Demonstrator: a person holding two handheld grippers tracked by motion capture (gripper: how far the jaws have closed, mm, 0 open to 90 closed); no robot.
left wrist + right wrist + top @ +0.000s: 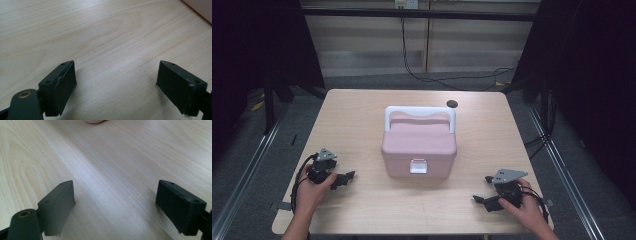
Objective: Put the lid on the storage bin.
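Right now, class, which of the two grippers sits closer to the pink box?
The left gripper: it lies nearer the pink box, while the right gripper rests farther out toward the table's front corner.

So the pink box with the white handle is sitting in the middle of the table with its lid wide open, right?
Not quite. The pink box with the white handle does sit in the middle of the table, but its lid is shut, with the white latch down at the front. The high view shows it. Both tongs rest apart from it, left and right, open and empty.
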